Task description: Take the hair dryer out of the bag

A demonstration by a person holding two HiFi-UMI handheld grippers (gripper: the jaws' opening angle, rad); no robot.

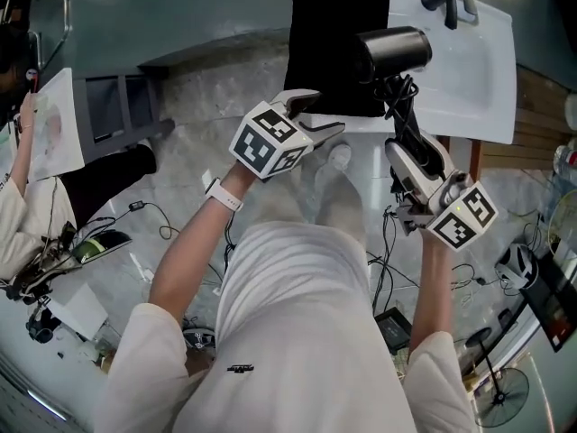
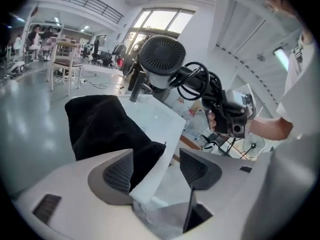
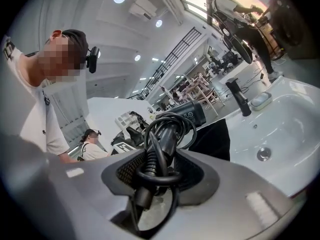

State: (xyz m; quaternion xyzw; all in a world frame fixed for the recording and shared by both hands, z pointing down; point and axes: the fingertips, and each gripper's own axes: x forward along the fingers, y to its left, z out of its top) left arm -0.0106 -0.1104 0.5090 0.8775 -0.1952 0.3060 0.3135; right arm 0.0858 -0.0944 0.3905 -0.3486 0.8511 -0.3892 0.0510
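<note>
The right gripper [image 1: 403,141] is clamped on the handle of the hair dryer [image 1: 392,50], over the cord [image 3: 162,134] wound around it. The dryer is held up, clear of the black bag [image 1: 334,43] lying on the sink [image 1: 473,70] edge. It looks rigid and top-heavy, with a smooth, likely slippery barrel, so the cord-wrapped handle seems the surest hold. The left gripper [image 1: 315,115] stands wide and empty beside the bag.

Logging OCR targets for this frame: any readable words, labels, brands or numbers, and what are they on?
Nothing here reads clearly.
On the hair dryer: a small printed label on the barrel, too small to read.
On the white shirt: a small dark mark low on the front, too blurred to read.
On the marker cubes: black-and-white square patterns only, no letters or numbers.
</note>
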